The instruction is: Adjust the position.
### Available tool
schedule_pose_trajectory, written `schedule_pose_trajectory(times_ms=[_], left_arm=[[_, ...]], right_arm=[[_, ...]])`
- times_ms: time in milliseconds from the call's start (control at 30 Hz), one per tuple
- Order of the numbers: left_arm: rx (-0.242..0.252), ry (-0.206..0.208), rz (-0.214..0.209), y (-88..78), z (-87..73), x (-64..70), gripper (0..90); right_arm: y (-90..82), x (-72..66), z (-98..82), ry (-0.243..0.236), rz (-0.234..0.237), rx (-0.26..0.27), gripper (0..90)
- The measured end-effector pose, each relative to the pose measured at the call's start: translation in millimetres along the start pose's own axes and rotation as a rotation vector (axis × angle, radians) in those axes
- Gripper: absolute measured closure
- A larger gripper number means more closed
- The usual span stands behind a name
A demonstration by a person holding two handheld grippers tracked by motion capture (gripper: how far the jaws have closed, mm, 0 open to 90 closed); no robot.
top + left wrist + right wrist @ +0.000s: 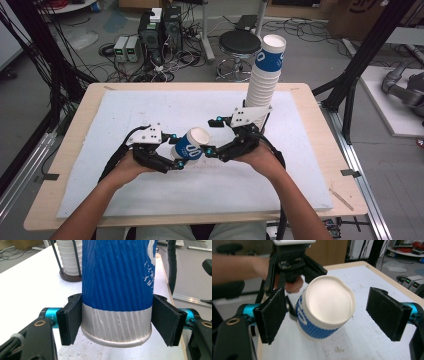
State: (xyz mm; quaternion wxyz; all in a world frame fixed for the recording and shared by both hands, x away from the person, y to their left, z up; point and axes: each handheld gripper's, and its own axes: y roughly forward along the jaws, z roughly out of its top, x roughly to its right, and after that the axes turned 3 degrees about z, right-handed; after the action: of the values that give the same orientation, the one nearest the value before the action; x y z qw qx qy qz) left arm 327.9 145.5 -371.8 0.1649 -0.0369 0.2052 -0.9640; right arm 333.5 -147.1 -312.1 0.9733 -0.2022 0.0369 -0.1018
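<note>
Left claw [116, 322] pinches the light, crushable ribbed paper cup [117, 287] near its base; right claw [334, 315] spread around its rim. Grip gently at the stiffer base.

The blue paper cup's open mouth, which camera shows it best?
The right gripper view: the blue paper cup faces it, rim and inside visible. The high view shows the cup small and tilted; the left gripper view shows its ribbed wall and base.

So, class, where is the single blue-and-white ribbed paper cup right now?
In the high view the blue-and-white ribbed paper cup is mid-table, clamped by the left hand-held gripper, with the open right hand-held gripper beside it.
</note>
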Motion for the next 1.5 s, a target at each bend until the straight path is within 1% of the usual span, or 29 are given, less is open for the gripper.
schedule_pose_trajectory(times_ms=[33,100,133,200,233,267,300,367,400,433,467,500,633,667,700,833,867,900,933,1033,1100,1133,1267,1333,1367,1400,1433,1467,1500], left_arm=[[-0.007,-0.005,-0.001,-0.1,1.0,0.0,28.7],[-0.027,0.004,-0.002,-0.6,3.3,-0.3,28.7],[-0.033,0.009,-0.006,-0.9,4.3,-0.4,28.7],[-0.051,0.015,-0.011,-0.8,6.9,0.5,28.7],[-0.061,0.019,-0.015,-0.5,7.9,1.0,28.7],[-0.061,0.019,-0.015,-0.5,7.9,1.0,28.7],[-0.070,0.025,-0.018,-0.1,8.6,1.3,28.7],[-0.082,0.028,-0.024,0.3,8.9,1.9,28.7],[-0.090,0.033,-0.030,0.4,8.9,2.0,28.7],[-0.107,0.042,-0.039,1.3,8.2,3.4,28.7],[-0.107,0.042,-0.039,1.3,8.2,3.4,28.7],[-0.130,0.059,-0.042,2.4,7.8,4.9,28.7],[-0.140,0.072,-0.052,4.4,7.5,6.8,28.6],[-0.146,0.080,-0.055,4.9,7.7,7.7,28.6],[-0.145,0.083,-0.057,5.3,7.7,8.2,28.6],[-0.142,0.088,-0.062,5.1,7.8,8.9,28.6],[-0.145,0.091,-0.065,4.8,7.8,9.0,28.6],[-0.154,0.099,-0.068,4.5,7.6,9.0,28.6],[-0.163,0.104,-0.073,4.6,6.7,9.7,28.6],[-0.167,0.107,-0.080,4.8,6.5,10.0,28.6],[-0.171,0.112,-0.088,5.3,6.4,10.5,28.6],[-0.172,0.118,-0.089,5.7,6.2,10.7,28.6],[-0.183,0.133,-0.096,7.1,5.7,12.1,28.6],[-0.180,0.114,-0.101,8.2,5.6,12.3,26.8],[-0.180,0.114,-0.101,8.2,5.6,12.3,25.3],[-0.174,0.098,-0.105,8.4,5.4,11.9,24.1],[-0.165,0.079,-0.111,8.4,4.9,11.9,23.1],[-0.142,0.061,-0.116,7.8,4.4,11.0,23.1],[-0.125,0.046,-0.113,7.7,3.8,11.4,18.5]], right_arm=[[-1.3,0.1,2.0,-0.019,0.006,-0.016,17.2],[-2.7,0.5,6.1,-0.054,0.003,-0.051,17.2],[-3.1,0.3,8.3,-0.064,0.001,-0.068,17.1],[-3.3,0.1,12.8,-0.084,0.012,-0.100,17.2],[-3.1,0.2,14.4,-0.090,0.011,-0.108,17.2],[-2.6,0.5,16.9,-0.103,0.020,-0.122,17.2],[-1.9,0.3,18.7,-0.104,0.025,-0.140,17.2],[0.9,1.4,22.0,-0.123,0.030,-0.170,17.2],[0.9,1.4,22.0,-0.123,0.030,-0.170,17.2],[5.3,2.4,24.2,-0.142,0.047,-0.210,17.2],[8.1,2.4,24.9,-0.147,0.054,-0.226,17.2],[10.1,2.4,25.4,-0.157,0.060,-0.244,17.2],[24.2,-0.7,26.7,-0.188,0.098,-0.315,17.2],[29.1,-2.3,26.6,-0.198,0.107,-0.344,17.2],[33.0,-3.3,26.4,-0.209,0.116,-0.362,17.2],[43.8,-6.1,24.0,-0.217,0.140,-0.419,18.2],[43.8,-6.1,24.0,-0.217,0.140,-0.419,18.2],[46.9,-5.9,22.6,-0.225,0.148,-0.433,21.2],[47.0,-5.4,22.4,-0.219,0.151,-0.441,23.4],[46.4,-3.7,21.8,-0.214,0.164,-0.446,28.4],[46.0,-2.8,21.6,-0.217,0.171,-0.445,28.9],[45.3,-2.8,21.2,-0.214,0.178,-0.458,29.9],[45.0,-3.3,20.1,-0.210,0.188,-0.467,31.1],[44.5,-3.8,19.3,-0.202,0.191,-0.478,31.4],[44.2,-3.9,19.0,-0.203,0.192,-0.484,31.3],[43.8,-4.2,19.0,-0.204,0.193,-0.490,31.3],[43.6,-4.4,18.7,-0.201,0.195,-0.485,31.2],[43.6,-4.4,18.7,-0.201,0.195,-0.485,31.2],[42.1,-4.0,18.5,-0.196,0.203,-0.476,31.2]])
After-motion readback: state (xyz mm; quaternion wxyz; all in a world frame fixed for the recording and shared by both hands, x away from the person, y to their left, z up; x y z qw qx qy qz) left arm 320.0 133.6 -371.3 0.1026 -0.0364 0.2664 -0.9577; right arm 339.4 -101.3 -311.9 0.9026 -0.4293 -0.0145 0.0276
